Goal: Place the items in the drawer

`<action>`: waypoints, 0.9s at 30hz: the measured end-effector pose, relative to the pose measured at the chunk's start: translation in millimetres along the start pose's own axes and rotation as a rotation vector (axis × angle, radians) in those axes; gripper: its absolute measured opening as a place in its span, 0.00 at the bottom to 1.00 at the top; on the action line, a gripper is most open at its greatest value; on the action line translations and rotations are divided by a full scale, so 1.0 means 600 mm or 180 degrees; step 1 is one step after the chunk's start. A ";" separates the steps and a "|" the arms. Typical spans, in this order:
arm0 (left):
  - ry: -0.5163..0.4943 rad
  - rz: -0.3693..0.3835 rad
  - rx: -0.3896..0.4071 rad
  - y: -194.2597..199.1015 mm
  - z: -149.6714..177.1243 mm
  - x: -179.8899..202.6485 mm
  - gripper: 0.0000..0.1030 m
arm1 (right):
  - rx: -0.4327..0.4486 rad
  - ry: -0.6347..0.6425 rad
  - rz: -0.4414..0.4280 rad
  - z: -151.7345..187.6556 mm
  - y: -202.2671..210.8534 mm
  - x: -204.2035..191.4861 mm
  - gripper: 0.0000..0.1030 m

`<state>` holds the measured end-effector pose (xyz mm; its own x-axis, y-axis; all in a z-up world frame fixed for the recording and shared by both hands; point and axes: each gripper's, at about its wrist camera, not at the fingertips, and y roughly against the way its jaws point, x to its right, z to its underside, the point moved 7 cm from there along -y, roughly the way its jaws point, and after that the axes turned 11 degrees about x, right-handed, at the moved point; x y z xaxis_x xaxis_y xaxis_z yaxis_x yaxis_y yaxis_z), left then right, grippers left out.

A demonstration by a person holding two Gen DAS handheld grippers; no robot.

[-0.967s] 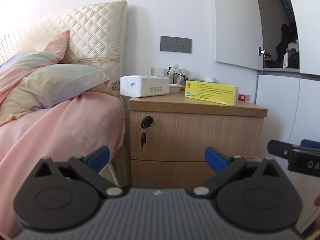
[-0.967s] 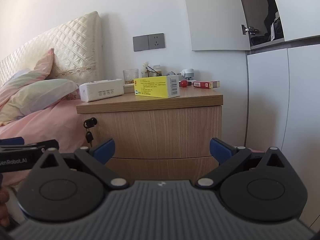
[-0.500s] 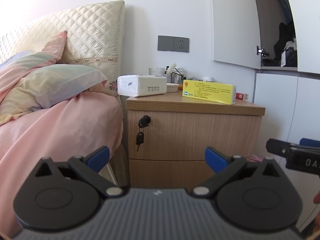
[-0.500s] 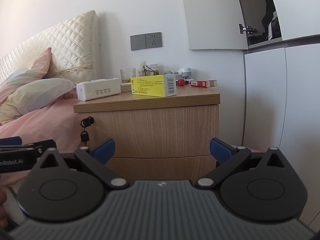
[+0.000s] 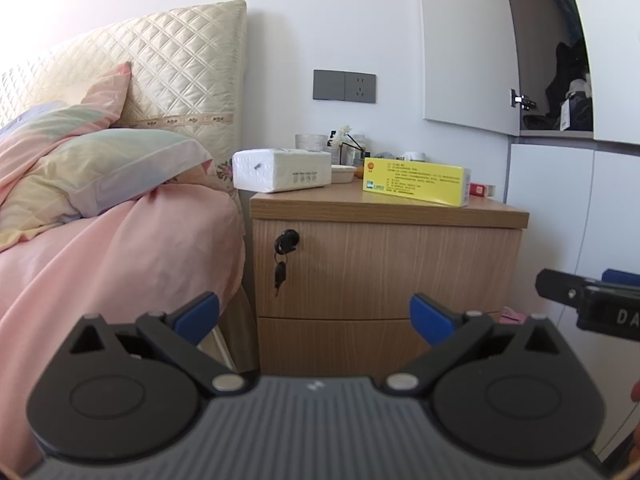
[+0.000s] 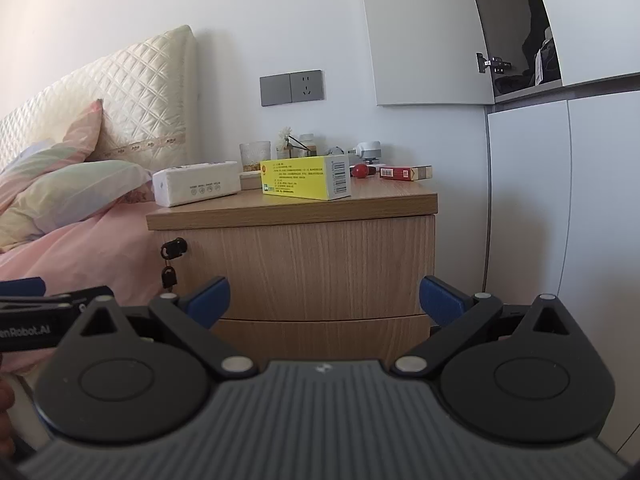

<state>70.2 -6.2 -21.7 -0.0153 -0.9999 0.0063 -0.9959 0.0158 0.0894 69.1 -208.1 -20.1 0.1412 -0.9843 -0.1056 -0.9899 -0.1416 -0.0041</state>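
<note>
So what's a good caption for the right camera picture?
Open right gripper faces a wooden nightstand holding a yellow box.

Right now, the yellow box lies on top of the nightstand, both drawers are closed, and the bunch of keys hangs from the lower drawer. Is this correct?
Not quite. The keys hang from the lock of the upper drawer, not the lower drawer; the left wrist view shows it. The yellow box lies on top of the nightstand, and both drawers are closed.
</note>
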 end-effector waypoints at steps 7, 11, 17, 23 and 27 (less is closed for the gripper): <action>-0.0018 0.0002 0.0003 0.000 0.000 0.001 1.00 | -0.0004 -0.0007 0.0018 -0.002 0.002 0.003 1.00; -0.0023 0.0005 -0.0001 0.001 0.001 0.003 1.00 | -0.0017 -0.0004 0.0016 -0.002 0.003 0.004 1.00; -0.0039 0.0026 0.0001 0.003 0.001 0.009 1.00 | -0.0039 -0.0005 0.0012 -0.001 0.003 0.007 1.00; -0.0041 0.0033 0.0006 0.005 0.001 0.009 1.00 | -0.0040 -0.0005 0.0025 0.000 0.004 0.008 1.00; -0.0044 0.0033 0.0007 0.005 0.000 0.009 1.00 | -0.0050 -0.0011 0.0024 0.001 0.003 0.007 1.00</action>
<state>67.3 -11.6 -21.6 -0.0268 -0.9996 -0.0065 -0.9958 0.0261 0.0872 67.7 -212.7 -21.0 0.1337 -0.9850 -0.1089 -0.9906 -0.1359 0.0124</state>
